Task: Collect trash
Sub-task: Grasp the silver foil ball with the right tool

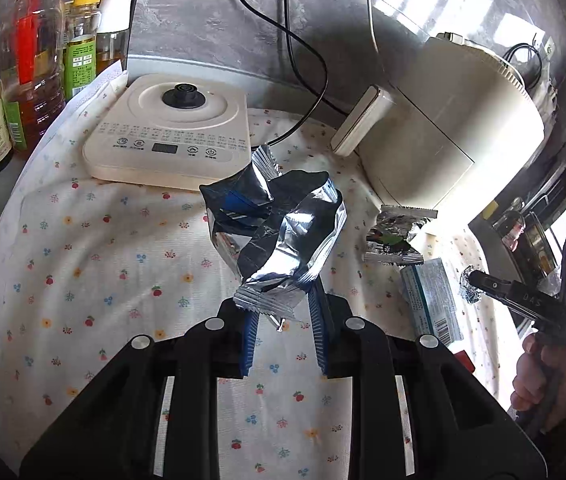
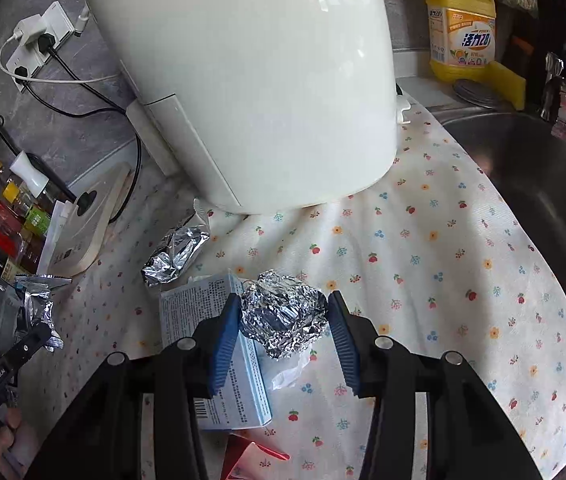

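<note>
Left gripper point(image 1: 279, 312): its two blue pads are closed on the lower sealed edge of a silver and blue wrapper point(image 1: 279, 236), which stands up in the centre of the left wrist view, lifted clear of the cloth. I judge it is held by the edge so that the light crumpled body hangs free and does not slip.

Right gripper point(image 2: 283, 320): the jaws stand wide, one pad on each side of a foil ball point(image 2: 283, 316) in the lower middle of the right wrist view. The left pad seems to touch the ball; on the right a small gap shows. Nothing is gripped yet; this looks like the moment before closing.

Other trash: a second crumpled foil wrapper point(image 2: 175, 256) lies left of centre, near the foot of the white appliance point(image 2: 251, 80). A light blue carton point(image 2: 219, 352) lies flat, just beside the foil ball.

Surface: floral cloth point(image 2: 443, 280) covers the counter.

Only in left view: the display panel of the kettle base point(image 1: 167, 136), upper left, and the bottles' labels.

Only in right view: the steel sink point(image 2: 543, 184) at the right edge, the yellow detergent bottle point(image 2: 463, 28) at upper right, and the gap at the foil ball.

Collection place: no bin shows in either view.
</note>
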### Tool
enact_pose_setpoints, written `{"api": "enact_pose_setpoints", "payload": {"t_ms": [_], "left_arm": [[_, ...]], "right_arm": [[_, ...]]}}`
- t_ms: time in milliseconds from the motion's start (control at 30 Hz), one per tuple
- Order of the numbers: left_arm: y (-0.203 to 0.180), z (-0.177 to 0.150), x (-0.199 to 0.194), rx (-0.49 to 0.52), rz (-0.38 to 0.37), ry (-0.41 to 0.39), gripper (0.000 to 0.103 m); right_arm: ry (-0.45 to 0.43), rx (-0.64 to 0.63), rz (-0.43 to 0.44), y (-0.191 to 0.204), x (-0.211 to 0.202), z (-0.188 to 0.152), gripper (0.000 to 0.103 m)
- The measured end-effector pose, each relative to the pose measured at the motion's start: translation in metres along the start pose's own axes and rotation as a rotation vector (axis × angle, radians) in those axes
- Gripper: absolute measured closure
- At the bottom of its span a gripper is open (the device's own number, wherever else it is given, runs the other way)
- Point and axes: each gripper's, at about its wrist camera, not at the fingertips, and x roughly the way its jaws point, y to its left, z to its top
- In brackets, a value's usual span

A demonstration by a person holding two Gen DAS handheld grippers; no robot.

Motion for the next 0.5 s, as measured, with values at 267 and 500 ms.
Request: {"api": "enact_pose_setpoints", "payload": {"t_ms": [267,500], "left_arm": [[-0.026,-0.001,0.010,0.101,-0.121,0.028,0.079],[-0.059,-0.009,0.013,0.145,-0.197,0.045,0.079]], "right_arm": [[-0.053,0.094,-0.094,-0.029,-0.059,-0.042,0.059],[-0.082,0.174,-0.153,-0.060,-0.098,-0.073,0.058]]}}
